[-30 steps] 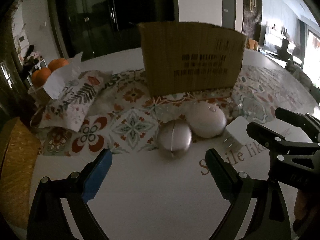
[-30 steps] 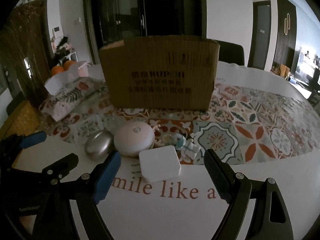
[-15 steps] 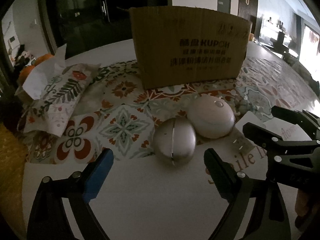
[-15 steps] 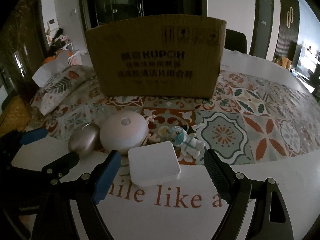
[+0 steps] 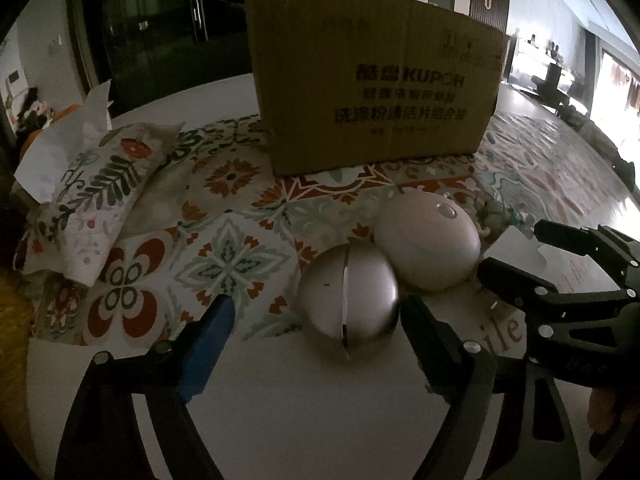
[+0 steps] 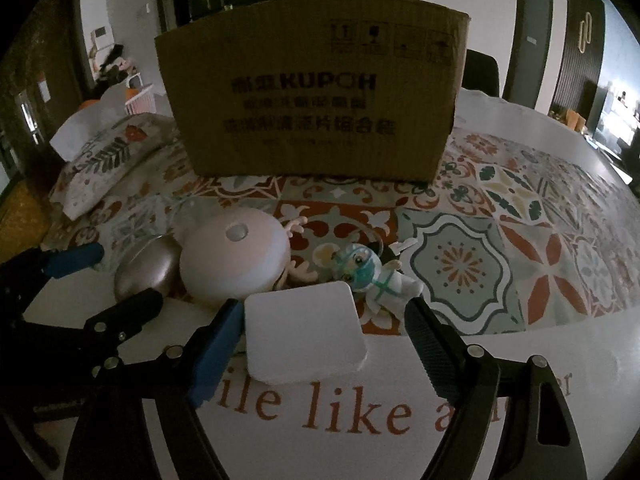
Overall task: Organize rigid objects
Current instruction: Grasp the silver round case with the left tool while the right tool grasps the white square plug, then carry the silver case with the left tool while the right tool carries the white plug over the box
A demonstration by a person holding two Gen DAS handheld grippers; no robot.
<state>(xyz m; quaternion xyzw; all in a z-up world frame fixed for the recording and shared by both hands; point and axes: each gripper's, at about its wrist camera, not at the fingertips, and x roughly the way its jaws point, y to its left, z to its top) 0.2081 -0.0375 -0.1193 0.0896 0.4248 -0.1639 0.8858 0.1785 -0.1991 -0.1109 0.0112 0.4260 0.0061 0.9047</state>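
Observation:
A silver round case (image 5: 348, 304) lies at the edge of the patterned mat (image 5: 224, 256), touching a pale pink dome (image 5: 428, 240). My left gripper (image 5: 316, 340) straddles the silver case with its jaws closing. The black pad is close beside the case and the blue pad stands well apart. A white square charger (image 6: 304, 332) lies flat between the fingers of my right gripper (image 6: 322, 348), whose jaws are closing. The blue pad is at its left edge and the black pad is clear of it. A cardboard box (image 6: 316, 96) stands behind.
A small masked doll (image 6: 372, 276) and an antlered toy (image 6: 300, 248) lie just behind the charger. A floral tissue pouch (image 5: 92, 200) sits at the left. The two grippers are close side by side, the left gripper (image 6: 128, 276) beside the dome. A dark chair (image 6: 482, 72) stands behind the box.
Both grippers have come forward and down toward the objects. The left jaws have narrowed around the silver case. The charger now sits deeper between the right fingers.

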